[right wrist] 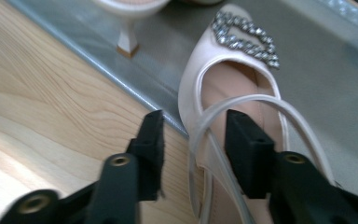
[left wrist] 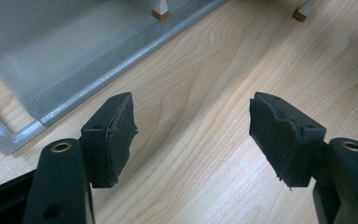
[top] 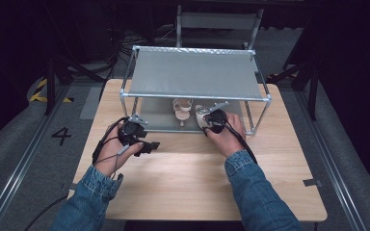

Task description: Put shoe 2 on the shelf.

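A cream heeled sandal with a jewelled buckle (right wrist: 233,79) lies on the rack's grey lower shelf (right wrist: 317,88), its rear end reaching over the front rail toward the table. My right gripper (right wrist: 193,140) is open, one jaw outside the sandal's side wall and the other over its insole, with the thin strap between them. In the high view the right gripper (top: 208,120) sits at this sandal (top: 200,114). A second matching sandal (top: 182,110) stands to its left. My left gripper (top: 147,144) rests open over bare wood (left wrist: 191,135), holding nothing.
The metal-framed rack (top: 192,74) has two grey fabric shelves and stands at the far half of the wooden table (top: 197,178). Its front rail and corner post (left wrist: 9,137) lie just ahead of the left gripper. A grey chair (top: 219,21) stands behind the table.
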`<state>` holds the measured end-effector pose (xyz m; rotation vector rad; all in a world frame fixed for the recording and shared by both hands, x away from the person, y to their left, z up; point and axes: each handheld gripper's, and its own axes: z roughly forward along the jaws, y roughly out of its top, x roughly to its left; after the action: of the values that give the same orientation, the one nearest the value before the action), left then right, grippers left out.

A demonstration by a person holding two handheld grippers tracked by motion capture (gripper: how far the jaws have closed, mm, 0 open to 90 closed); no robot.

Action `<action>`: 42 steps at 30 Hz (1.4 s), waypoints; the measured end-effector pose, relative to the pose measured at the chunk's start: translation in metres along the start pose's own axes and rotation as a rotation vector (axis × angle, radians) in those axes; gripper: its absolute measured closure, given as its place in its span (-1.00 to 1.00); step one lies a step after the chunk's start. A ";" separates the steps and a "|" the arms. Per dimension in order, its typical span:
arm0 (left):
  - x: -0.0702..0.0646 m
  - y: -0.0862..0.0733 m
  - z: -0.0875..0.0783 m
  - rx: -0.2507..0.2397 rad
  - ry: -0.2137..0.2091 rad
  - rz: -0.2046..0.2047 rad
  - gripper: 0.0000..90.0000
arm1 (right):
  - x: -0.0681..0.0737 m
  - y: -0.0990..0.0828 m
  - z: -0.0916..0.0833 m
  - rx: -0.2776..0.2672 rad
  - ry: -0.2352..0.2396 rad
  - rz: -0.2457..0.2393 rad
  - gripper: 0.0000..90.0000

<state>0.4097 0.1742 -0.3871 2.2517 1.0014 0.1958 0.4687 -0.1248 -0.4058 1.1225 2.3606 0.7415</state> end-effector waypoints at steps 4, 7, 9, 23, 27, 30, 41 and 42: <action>-0.001 0.002 0.001 0.006 -0.006 0.006 -0.29 | 0.000 -0.002 -0.017 -0.018 0.016 0.033 0.12; -0.002 0.003 0.003 0.009 -0.008 0.007 -0.29 | -0.001 -0.005 -0.029 -0.032 0.011 0.041 0.08; -0.002 0.003 0.003 0.016 -0.011 0.011 -0.29 | -0.003 -0.008 -0.040 -0.038 0.015 0.053 0.08; -0.003 0.004 0.008 0.030 -0.016 0.022 -0.29 | -0.015 -0.043 -0.086 -0.057 0.008 0.136 0.02; -0.003 0.002 0.007 0.033 -0.008 0.017 -0.29 | -0.024 -0.065 -0.093 -0.027 -0.002 0.181 0.00; -0.003 0.002 0.007 0.027 -0.010 0.014 -0.29 | -0.027 -0.074 -0.094 -0.022 -0.010 0.203 -0.02; -0.002 -0.002 0.006 0.034 0.000 0.011 -0.29 | -0.035 -0.102 -0.067 0.015 0.007 0.221 -0.03; -0.001 -0.003 0.007 0.034 0.000 0.002 -0.29 | -0.035 -0.102 -0.065 -0.002 0.023 0.240 -0.01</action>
<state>0.4093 0.1713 -0.3939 2.2837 1.0093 0.1807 0.3932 -0.2257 -0.4142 1.4201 2.2678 0.8405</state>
